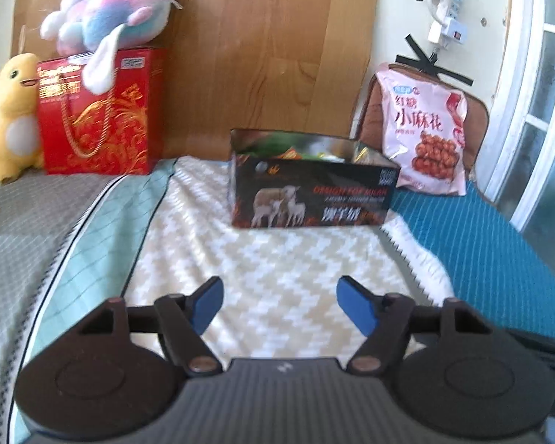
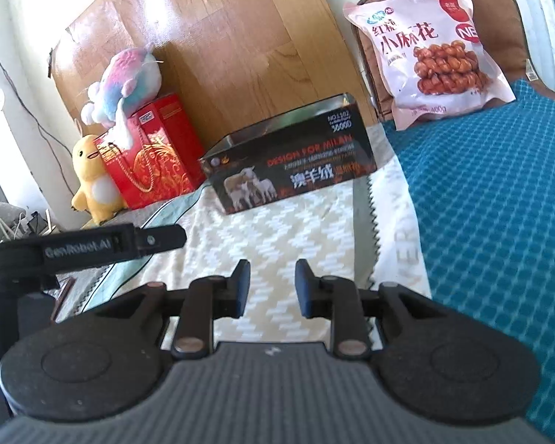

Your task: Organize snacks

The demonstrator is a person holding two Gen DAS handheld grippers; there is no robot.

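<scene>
I judge this well along: the open black cardboard box printed with sheep (image 1: pixel 310 194) sits on the cream zigzag blanket (image 1: pixel 277 266) and already holds several packets, green and orange wrappers showing above its rim in my left view. What I read as left is the large pink bag of fried dough twists (image 2: pixel 431 50), leaning on a brown cushion (image 2: pixel 514 33) behind the teal quilt (image 2: pixel 499 192), well apart from the box. My left gripper (image 1: pixel 277 301) hangs released and empty, jaws wide. My right gripper (image 2: pixel 272 283) stands narrowly parted, nothing between its pads.
</scene>
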